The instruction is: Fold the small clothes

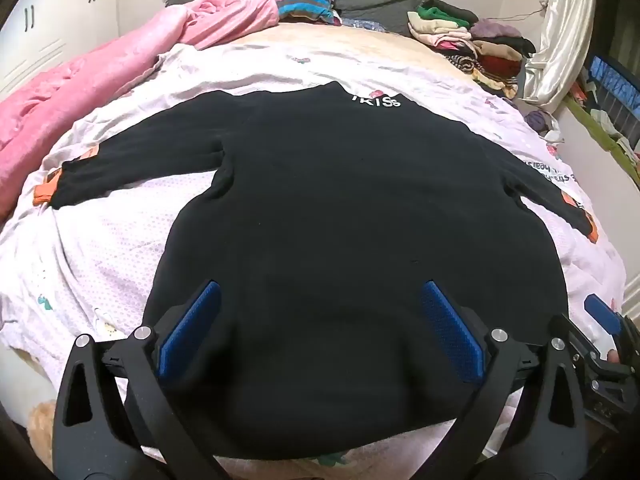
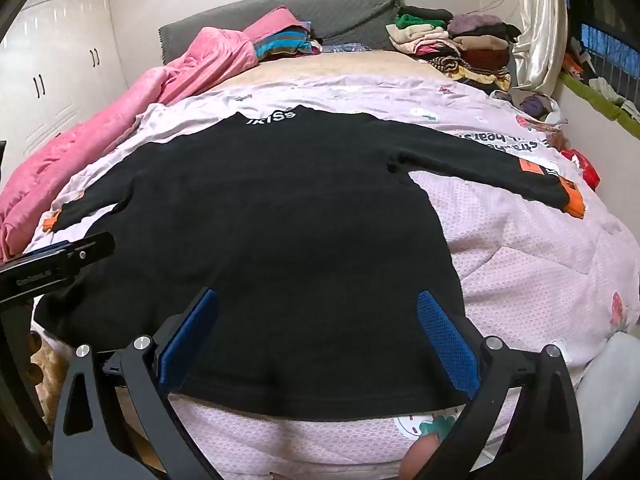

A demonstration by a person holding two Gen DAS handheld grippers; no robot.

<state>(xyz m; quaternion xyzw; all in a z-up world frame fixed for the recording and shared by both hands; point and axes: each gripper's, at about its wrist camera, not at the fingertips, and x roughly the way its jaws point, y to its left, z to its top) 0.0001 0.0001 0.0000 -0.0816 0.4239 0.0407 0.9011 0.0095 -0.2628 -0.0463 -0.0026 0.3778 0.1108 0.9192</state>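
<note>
**Sweater laid flat, both grippers open above the hem: the first fold has not begun**

Your left gripper [image 1: 320, 320] hangs over the near part of the black sweater [image 1: 340, 208] with its blue pads spread wide and nothing between them; the fabric below lies undisturbed. Your right gripper [image 2: 318, 328] is likewise wide open and empty, poised above the sweater's near hem, which runs just past its fingertips.

The sweater lies face down or back up, which one I cannot tell, spread on the pale printed quilt [image 2: 540, 248]. Its collar with white lettering [image 2: 272, 117] points to the far side, and both sleeves reach out left and right, each ending in an orange cuff [image 2: 573, 204]. The body looks smooth, with only slight rumpling at the armpits.

So you are, as I judge it, at the start: the garment is laid out and no fold is made. The next move calls for a grip on cloth, probably a sleeve or a side edge, to bring it across the body. You will need to lower the pads until one slides under the edge, since pinching from above could catch the quilt too.

Farther off, folded clothes [image 1: 472, 44] sit stacked at the far right, and a pink blanket [image 1: 80, 92] runs along the left.
</note>
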